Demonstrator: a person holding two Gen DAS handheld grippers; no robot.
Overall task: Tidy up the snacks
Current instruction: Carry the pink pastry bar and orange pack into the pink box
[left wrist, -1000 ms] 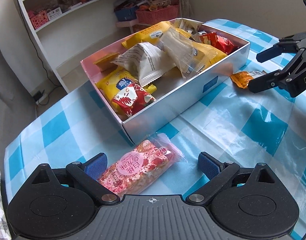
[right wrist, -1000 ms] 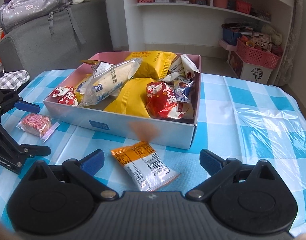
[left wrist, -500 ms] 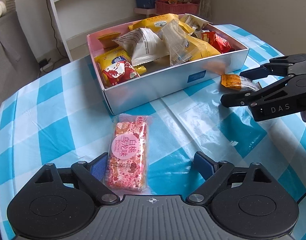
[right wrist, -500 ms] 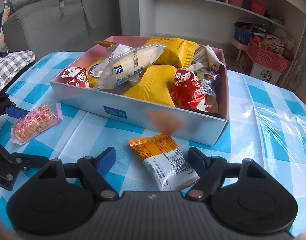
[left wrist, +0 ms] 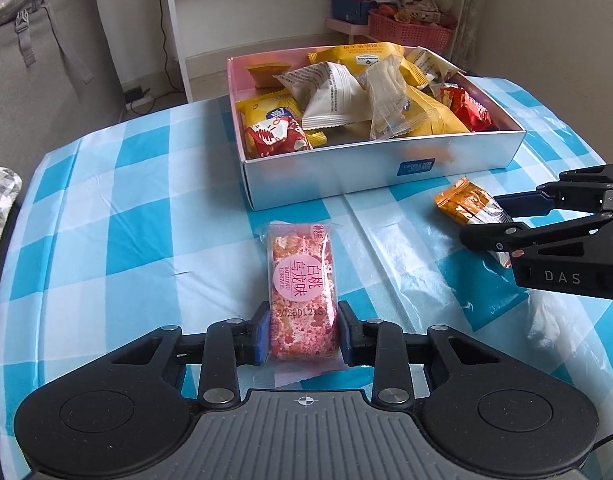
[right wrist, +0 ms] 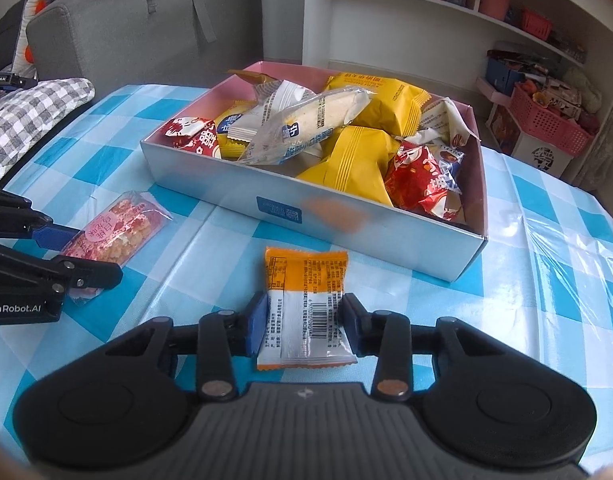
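The pink snack bar [left wrist: 302,292] is found lying flat on the checked table [left wrist: 106,216], just in front of the box [left wrist: 382,168], and the left tool [left wrist: 302,338] is closing on its near end with both pads pressed against the wrapper's long sides, a hold judged suited to lifting it lengthwise. The orange-and-white packet [right wrist: 304,308] is likewise pinched across its lower half by the closing right tool [right wrist: 302,324], near the box's front wall. Both items are evidently gripped so that they may be carried over into the box, which is already heaped with wrapped snacks [right wrist: 346,136].
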